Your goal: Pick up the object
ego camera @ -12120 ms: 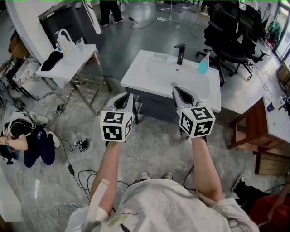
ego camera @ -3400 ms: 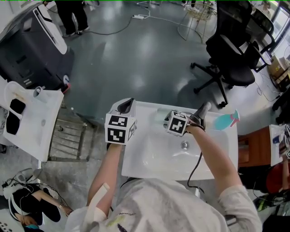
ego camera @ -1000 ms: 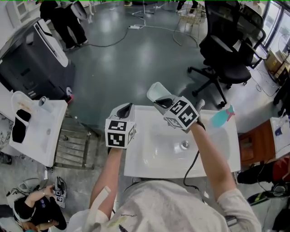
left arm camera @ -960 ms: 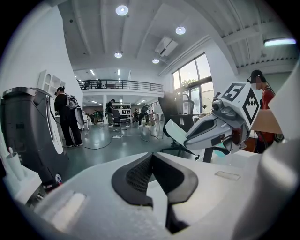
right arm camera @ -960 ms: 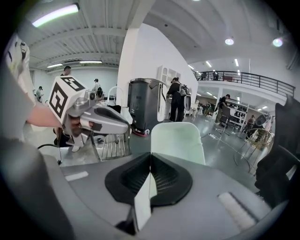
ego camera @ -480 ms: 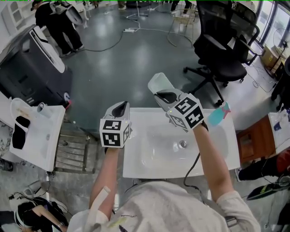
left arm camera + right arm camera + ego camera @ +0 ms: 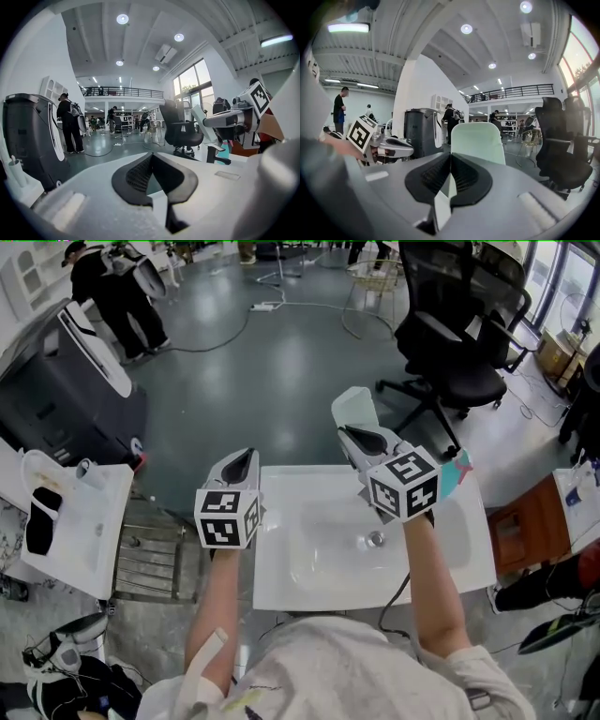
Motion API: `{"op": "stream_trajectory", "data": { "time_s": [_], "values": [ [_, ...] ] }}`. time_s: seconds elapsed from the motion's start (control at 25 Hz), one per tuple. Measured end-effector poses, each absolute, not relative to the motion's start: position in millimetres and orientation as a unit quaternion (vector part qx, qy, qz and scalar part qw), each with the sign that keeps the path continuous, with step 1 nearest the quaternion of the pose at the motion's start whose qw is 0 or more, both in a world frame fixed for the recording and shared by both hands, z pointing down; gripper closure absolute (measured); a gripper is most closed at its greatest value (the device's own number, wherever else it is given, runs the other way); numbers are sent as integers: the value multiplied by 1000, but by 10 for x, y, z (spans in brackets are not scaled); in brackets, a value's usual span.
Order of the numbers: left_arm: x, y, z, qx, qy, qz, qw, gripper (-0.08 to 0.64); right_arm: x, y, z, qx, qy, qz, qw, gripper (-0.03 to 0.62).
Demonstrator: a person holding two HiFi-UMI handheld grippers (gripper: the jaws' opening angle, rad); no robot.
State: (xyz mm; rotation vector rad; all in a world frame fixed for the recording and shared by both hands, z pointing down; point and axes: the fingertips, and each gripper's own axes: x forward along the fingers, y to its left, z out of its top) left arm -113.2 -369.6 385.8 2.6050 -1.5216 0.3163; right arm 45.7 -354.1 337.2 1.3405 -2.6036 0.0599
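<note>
My right gripper (image 7: 362,439) is shut on a pale, flat, rounded plastic piece (image 7: 354,412) and holds it upright in the air above the back edge of the white sink (image 7: 281,582). In the right gripper view the piece (image 7: 478,140) stands up from between the closed jaws. In the left gripper view it shows as a thin pale strip (image 7: 202,123). My left gripper (image 7: 245,458) hovers over the sink's left rim, shut, with nothing between its jaws.
The sink's drain (image 7: 374,540) lies below my right wrist. A teal spray bottle (image 7: 457,472) pokes out behind the right gripper. A black office chair (image 7: 450,343) stands beyond the sink. A white side table (image 7: 84,521) and a dark machine (image 7: 66,399) stand at the left.
The right gripper has lifted the pale piece off the sink area and over the last second carried it to the right. The left gripper has drifted slightly left.
</note>
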Motion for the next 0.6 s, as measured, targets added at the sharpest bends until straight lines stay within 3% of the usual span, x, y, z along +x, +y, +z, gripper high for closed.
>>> {"op": "stream_trajectory", "data": {
  "time_s": [0.24,0.6],
  "values": [
    [-1121,-3653,3855,857,-502,107,51,560,648,-3513,3382,506,-859,32,63,583],
    [-1113,-3613,3807,857,-503,102,50,560,723,-3461,3435,527,-848,35,53,583]
  ]
}}
